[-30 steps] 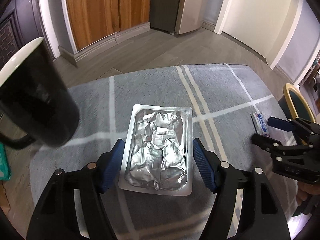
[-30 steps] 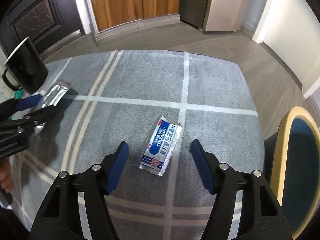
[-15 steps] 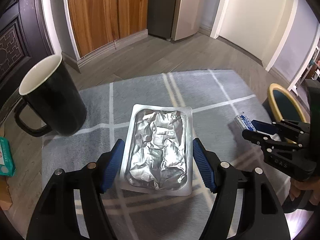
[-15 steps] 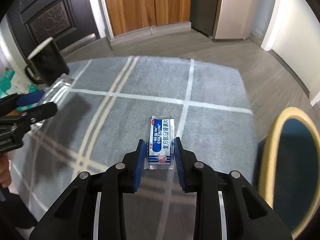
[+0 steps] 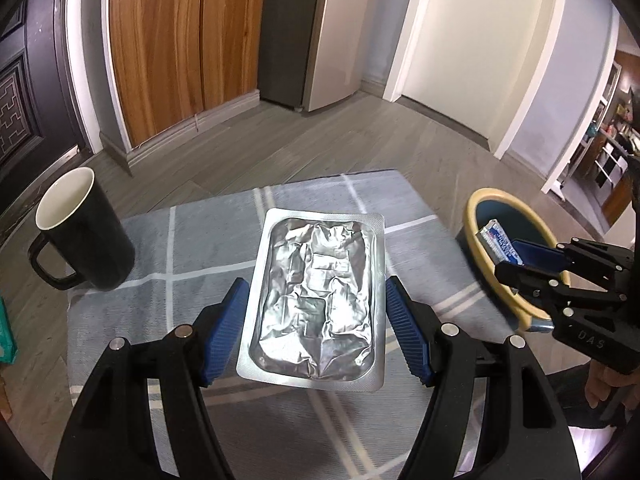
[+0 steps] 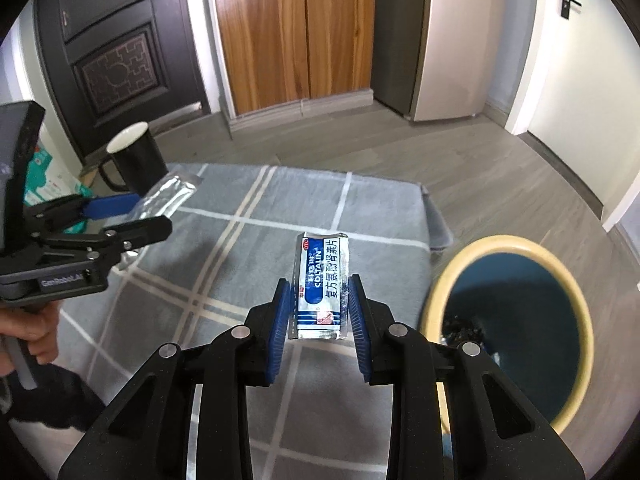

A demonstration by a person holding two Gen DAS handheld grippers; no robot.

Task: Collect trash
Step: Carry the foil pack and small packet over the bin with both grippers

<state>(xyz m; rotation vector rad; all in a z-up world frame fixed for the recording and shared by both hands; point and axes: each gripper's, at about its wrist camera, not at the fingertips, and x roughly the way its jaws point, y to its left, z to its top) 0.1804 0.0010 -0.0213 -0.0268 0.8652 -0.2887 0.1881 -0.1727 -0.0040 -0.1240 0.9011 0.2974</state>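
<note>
My left gripper [image 5: 316, 320] is showing black linkage arms, silver round pins gleaming at the joints, and ribbed blue pads [image 5: 224, 328] lining its fingers. My right gripper [image 6: 318, 316] is wearing the same black frame, blue pads and silver pins. Behind the left gripper's handle, white lettering is showing on its black body, and my bare-skinned left hand [image 6: 30, 336] is peeking in.

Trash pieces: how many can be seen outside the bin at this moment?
2. The silver foil pack is held in the left gripper above the table. The blue sachet is held in the right gripper, beside the bin. Others may be hidden.
</note>
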